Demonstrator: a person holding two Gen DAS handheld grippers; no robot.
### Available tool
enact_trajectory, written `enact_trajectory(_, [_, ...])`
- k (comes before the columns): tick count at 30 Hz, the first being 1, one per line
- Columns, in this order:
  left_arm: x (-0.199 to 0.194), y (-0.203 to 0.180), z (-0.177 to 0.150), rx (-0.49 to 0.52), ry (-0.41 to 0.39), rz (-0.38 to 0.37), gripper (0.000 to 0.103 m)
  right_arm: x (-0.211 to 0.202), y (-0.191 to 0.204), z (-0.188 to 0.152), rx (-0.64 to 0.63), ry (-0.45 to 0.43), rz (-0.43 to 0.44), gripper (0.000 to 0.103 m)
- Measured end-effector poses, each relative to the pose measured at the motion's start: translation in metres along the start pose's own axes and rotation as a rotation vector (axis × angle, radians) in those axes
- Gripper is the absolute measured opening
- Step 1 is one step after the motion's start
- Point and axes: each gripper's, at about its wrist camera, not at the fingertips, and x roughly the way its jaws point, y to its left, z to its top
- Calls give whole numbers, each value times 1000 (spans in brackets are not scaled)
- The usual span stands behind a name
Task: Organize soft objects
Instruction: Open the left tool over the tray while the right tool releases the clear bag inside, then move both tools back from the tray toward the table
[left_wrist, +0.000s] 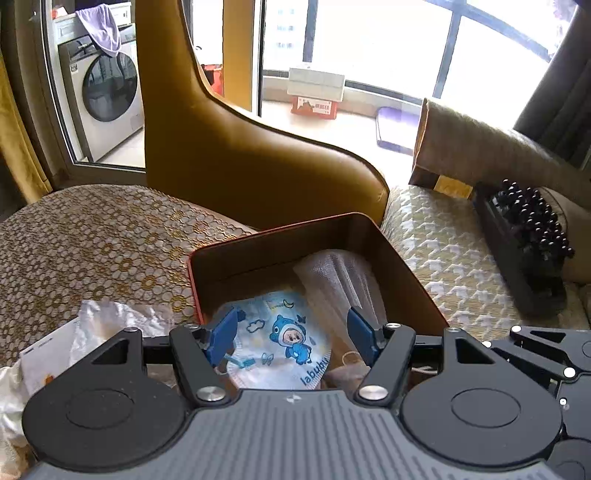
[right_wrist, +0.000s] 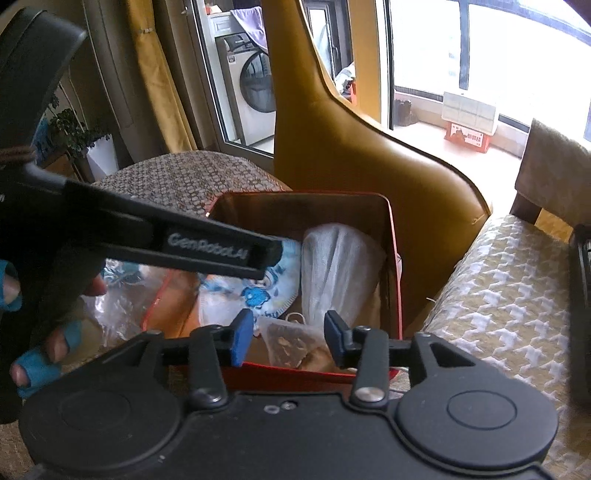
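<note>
Blue mask (left_wrist: 284, 339) in red box (left_wrist: 406, 266) beside white mask (left_wrist: 343, 277), left gripper (left_wrist: 291, 332) and right gripper (right_wrist: 288, 332) both spread, empty, above box.

Red box (left_wrist: 413, 273), brown inside; blue-white cartoon-print mask (left_wrist: 280, 339); white gauze cloth (right_wrist: 336, 273); mustard chair (left_wrist: 236, 155).

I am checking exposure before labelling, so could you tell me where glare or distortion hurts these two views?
Left wrist view: the window is blown out white, straight frames bow from fisheye, and the red box stays readable. Right wrist view: the window is equally overexposed, and the box interior is dim.
</note>
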Motion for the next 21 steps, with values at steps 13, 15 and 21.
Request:
enact_trajectory(13, [-82, 13, -15, 27, -98, 13, 65, -46, 31, -2, -32, -59, 8, 52])
enact_trajectory(15, [-93, 17, -19, 22, -107, 13, 65, -53, 37, -3, -46, -71, 12, 53])
enact_trajectory(21, [-127, 32, -37, 9, -129, 20, 65, -73, 58, -5, -77, -102, 40, 61])
